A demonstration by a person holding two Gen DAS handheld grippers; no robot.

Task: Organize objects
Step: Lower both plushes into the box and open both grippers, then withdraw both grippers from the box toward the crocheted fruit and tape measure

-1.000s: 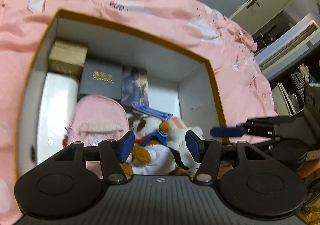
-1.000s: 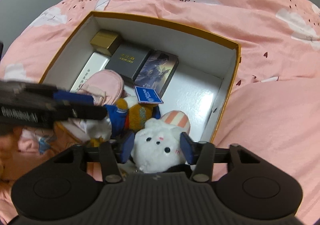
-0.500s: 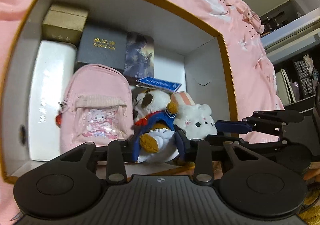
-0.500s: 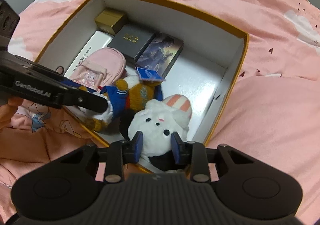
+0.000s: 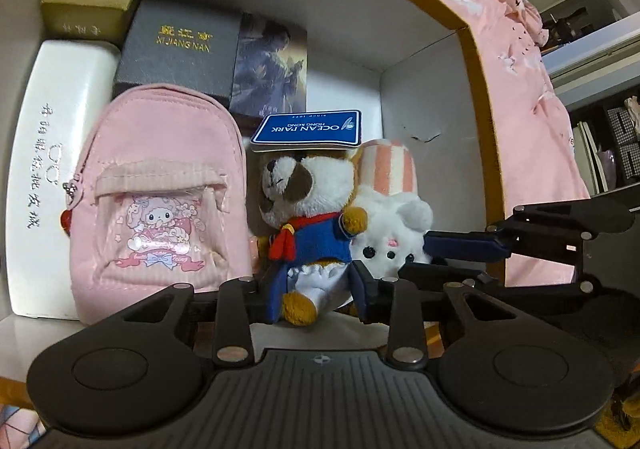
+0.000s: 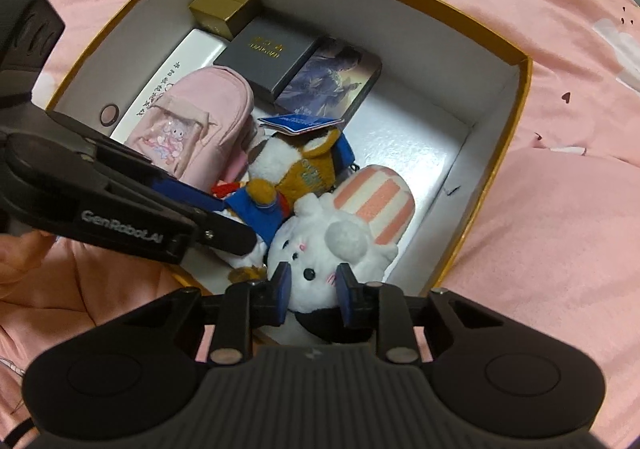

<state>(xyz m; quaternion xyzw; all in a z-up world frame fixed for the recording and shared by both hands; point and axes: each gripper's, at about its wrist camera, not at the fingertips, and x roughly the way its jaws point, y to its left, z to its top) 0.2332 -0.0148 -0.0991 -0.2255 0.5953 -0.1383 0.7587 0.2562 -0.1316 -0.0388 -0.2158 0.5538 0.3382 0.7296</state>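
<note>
Both of my tongs have just been closing, and each now has a soft toy between its pads. My left tongs point(image 5: 316, 289) have gone from wide apart above the box to clenched on the lower body of the dog toy point(image 5: 308, 225), the brown and white one in the blue sailor jacket with the blue tag point(image 5: 308, 128) over its head. My right tongs point(image 6: 312, 291) were spread around the white bunny toy point(image 6: 320, 249) a second ago; their jaws have narrowed since and now squeeze the bunny's face from both sides, the plush bulging a little between them.

Both hands have also come down toward the box point(image 6: 516, 61), which fills much more of the left wrist view than it did a second ago. The two toys lie side by side at the near end of the box, touching each other, the dog against the pink mini backpack point(image 5: 160, 193) and the bunny with its striped pink part toward the open white floor on the right.

The rest of the box looks untouched: the gold box point(image 5: 92, 1) in the far corner, the white case point(image 5: 60, 137) along the left wall, the grey box point(image 5: 180, 49) and the picture card point(image 5: 272, 65) beside it.

I judge that the grasping step is done for both toys. What comes next should be lifting or shifting them, and because they press together, pulling one may drag the other.
</note>
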